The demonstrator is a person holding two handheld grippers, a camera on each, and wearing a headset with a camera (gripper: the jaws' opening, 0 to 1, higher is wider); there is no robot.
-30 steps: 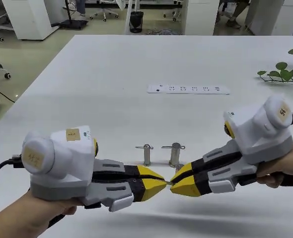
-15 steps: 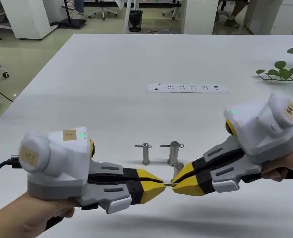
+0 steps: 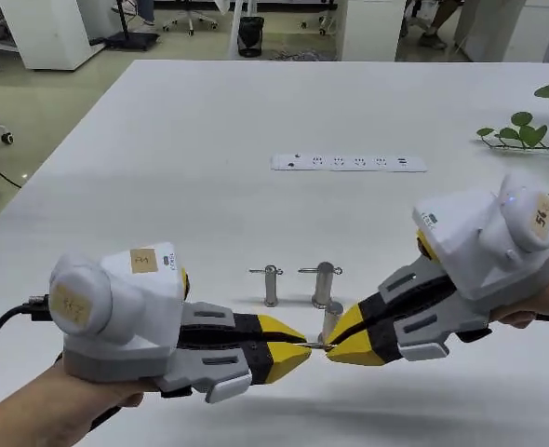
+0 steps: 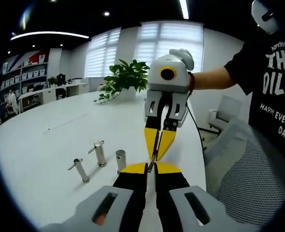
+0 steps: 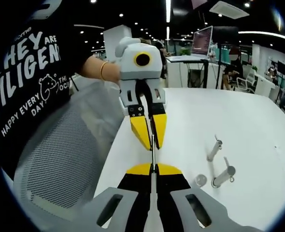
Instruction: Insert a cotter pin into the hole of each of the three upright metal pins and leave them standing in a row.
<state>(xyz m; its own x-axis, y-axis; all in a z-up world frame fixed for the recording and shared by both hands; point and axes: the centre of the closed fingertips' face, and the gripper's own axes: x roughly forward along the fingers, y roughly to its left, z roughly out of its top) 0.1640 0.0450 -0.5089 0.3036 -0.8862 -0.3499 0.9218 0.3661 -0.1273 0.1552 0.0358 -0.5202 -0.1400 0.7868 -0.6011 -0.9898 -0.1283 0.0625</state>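
Observation:
Three upright metal pins stand on the white table (image 3: 209, 186). Two of them (image 3: 271, 284) (image 3: 324, 282) carry a cotter pin through the head. The third pin (image 3: 332, 317) is bare and stands just behind the jaw tips. My left gripper (image 3: 304, 346) and right gripper (image 3: 331, 346) meet tip to tip in front of it, both shut on a thin cotter pin (image 3: 317, 345) held level between them. In the left gripper view the bare pin (image 4: 121, 161) is left of my jaws. In the right gripper view the cotter pin (image 5: 152, 151) bridges both tips.
A white power strip (image 3: 349, 163) lies further back on the table. A green plant (image 3: 526, 135) sits at the right edge. Beyond the far table edge are office chairs and cabinets. The person's torso and a mesh chair (image 5: 60, 159) are close behind the grippers.
Both grippers stay tip to tip on the cotter pin. They have drifted slightly towards the bare pin, and the head view has shifted a little.

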